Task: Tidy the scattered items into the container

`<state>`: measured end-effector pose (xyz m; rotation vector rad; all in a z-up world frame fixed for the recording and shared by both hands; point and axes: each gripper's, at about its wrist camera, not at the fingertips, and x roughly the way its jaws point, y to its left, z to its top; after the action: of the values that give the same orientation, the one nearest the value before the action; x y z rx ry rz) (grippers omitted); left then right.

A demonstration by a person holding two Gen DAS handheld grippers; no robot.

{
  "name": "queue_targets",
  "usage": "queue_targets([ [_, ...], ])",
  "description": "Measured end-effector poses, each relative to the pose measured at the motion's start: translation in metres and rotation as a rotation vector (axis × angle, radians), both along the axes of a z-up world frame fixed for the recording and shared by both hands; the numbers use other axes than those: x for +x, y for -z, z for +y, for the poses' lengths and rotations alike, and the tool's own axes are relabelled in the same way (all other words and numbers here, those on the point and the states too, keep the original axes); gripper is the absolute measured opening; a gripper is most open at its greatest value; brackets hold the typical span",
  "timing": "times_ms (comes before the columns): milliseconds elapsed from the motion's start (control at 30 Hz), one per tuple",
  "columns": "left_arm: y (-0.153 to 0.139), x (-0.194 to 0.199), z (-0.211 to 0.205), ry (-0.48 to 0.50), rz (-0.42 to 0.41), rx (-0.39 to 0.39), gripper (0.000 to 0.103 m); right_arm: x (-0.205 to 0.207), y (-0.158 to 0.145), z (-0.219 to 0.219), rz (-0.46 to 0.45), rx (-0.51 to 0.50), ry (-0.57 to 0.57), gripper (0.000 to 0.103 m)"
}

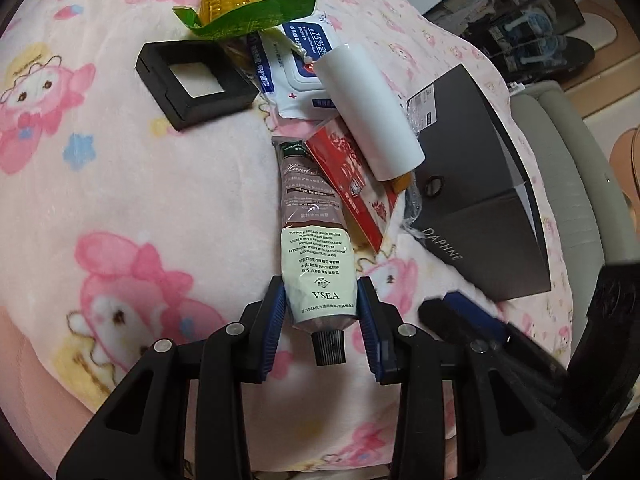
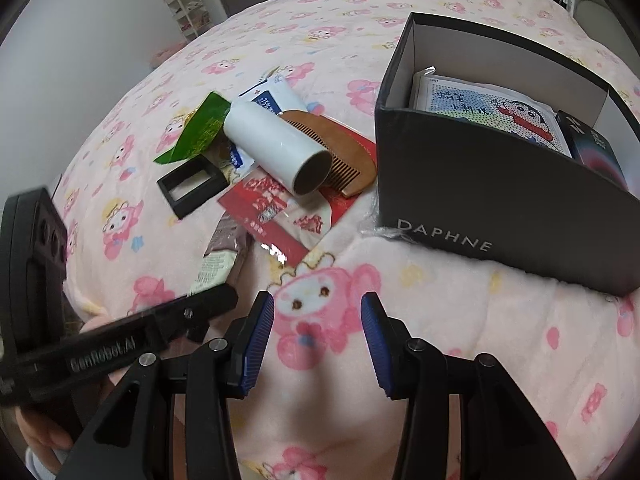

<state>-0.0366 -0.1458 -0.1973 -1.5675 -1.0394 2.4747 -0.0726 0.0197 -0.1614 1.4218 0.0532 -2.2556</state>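
Observation:
A hand cream tube (image 1: 316,256) lies on the pink blanket, cap toward me. My left gripper (image 1: 322,312) is open with its blue pads on either side of the tube's lower end; contact is unclear. Beyond lie a red packet (image 1: 352,184), a white roll (image 1: 368,108), a wipes pack (image 1: 296,64), a black square frame (image 1: 192,80) and a green and yellow wrapper (image 1: 240,8). My right gripper (image 2: 318,328) is open and empty over the blanket. The dark DAPHNE box (image 2: 500,200) stands at the right and holds a cartoon booklet (image 2: 492,112). A wooden comb (image 2: 336,152) lies under the roll (image 2: 276,144).
The tube (image 2: 220,256) shows partly behind the left gripper's body (image 2: 100,344) in the right wrist view. The bed edge and a grey padded rail (image 1: 568,184) are at the right in the left wrist view. A shelf (image 2: 188,12) stands by the far wall.

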Motion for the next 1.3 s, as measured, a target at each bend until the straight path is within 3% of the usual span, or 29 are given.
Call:
queue_targets([
  [200, 0.002, -0.001, 0.024, -0.008, -0.025, -0.016, 0.036, 0.015, 0.003, 0.013, 0.051, 0.091, -0.037, 0.041],
  [667, 0.007, -0.019, 0.095, 0.065, -0.041, 0.107, 0.036, 0.027, 0.008, 0.069, 0.005, 0.043, -0.010, 0.048],
  [833, 0.002, -0.021, 0.111, 0.113, -0.031, 0.094, 0.033, 0.026, 0.008, 0.075, -0.004, 0.021, -0.005, 0.051],
  [1033, -0.004, -0.018, 0.109, 0.163, -0.017, 0.052, 0.033, 0.023, 0.017, 0.075, -0.005, 0.018, -0.009, 0.049],
  [1133, -0.004, -0.017, 0.098, 0.145, -0.020, 0.049, 0.035, 0.022, 0.021, 0.076, 0.003, 0.033, -0.004, 0.037],
  [1300, 0.000, -0.015, 0.075, 0.087, -0.025, 0.035, 0.043, 0.019, 0.023, 0.080, -0.008, 0.014, 0.016, 0.035],
])
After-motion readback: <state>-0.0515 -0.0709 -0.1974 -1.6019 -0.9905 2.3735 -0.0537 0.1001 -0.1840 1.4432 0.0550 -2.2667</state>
